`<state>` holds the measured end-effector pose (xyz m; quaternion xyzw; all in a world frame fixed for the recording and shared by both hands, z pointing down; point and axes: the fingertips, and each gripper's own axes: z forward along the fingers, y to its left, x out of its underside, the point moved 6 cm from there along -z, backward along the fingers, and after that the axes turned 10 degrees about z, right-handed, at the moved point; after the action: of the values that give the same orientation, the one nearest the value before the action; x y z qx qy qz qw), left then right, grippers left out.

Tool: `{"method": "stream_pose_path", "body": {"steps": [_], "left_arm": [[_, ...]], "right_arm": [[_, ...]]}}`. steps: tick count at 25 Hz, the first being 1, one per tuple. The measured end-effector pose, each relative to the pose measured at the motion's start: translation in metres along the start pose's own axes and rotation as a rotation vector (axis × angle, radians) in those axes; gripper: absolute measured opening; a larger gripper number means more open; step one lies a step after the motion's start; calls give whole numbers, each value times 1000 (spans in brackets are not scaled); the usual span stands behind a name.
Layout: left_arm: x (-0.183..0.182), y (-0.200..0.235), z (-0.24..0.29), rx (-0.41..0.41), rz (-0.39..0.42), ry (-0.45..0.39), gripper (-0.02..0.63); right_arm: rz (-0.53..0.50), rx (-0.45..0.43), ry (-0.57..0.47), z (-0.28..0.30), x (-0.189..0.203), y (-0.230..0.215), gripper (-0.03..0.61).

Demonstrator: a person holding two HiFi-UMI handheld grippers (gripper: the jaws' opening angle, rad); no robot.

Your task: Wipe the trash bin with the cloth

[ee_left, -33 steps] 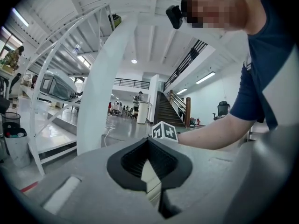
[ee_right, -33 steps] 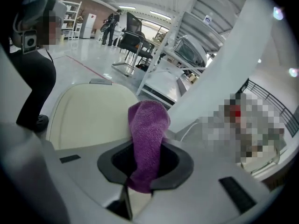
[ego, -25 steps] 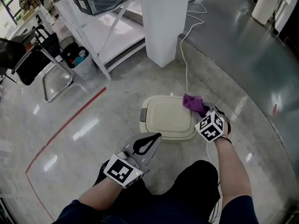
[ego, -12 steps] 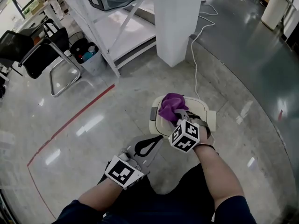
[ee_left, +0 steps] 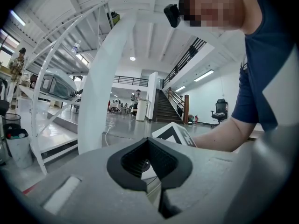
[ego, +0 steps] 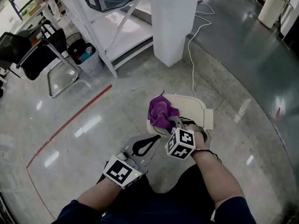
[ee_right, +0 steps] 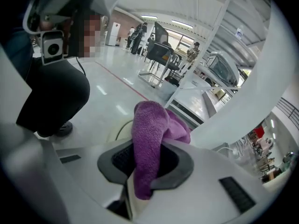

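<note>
Here the right gripper (ego: 172, 124) pinches the purple cloth (ego: 161, 112) tight between its jaws. The cloth is over the left edge of the cream trash bin (ego: 200, 112), which stands on the grey floor (ego: 93, 125). The left gripper (ego: 148, 144) is just left and nearer, its jaws closed together with nothing in them.

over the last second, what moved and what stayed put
The right gripper, shut on the cloth, swept it across the bin lid from the far right corner to the left side. The left gripper stayed shut and idle near the bin, which looks unmoved.
</note>
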<state>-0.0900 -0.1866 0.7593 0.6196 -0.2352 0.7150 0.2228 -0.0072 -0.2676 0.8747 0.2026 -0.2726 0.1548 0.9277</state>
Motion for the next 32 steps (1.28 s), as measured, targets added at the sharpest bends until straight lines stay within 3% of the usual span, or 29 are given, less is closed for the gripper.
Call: {"method": "stream_pose_path", "body": {"steps": [8,15,20,32], "left_arm": [[-2,-11,15,45,11,-41,5],[-2,-18,24,66,8,-4,3],[-10,-16,22,57,28,-52,3],[-17,11,-30,-69,51,15,5]], "right_arm": [[129,100,62,-48,77,-27,81],[227,122,93,-80,127,-23,81],[184,58,55,-72,103,3,81],[-4,-85,-42,-11,3,60,81]]}}
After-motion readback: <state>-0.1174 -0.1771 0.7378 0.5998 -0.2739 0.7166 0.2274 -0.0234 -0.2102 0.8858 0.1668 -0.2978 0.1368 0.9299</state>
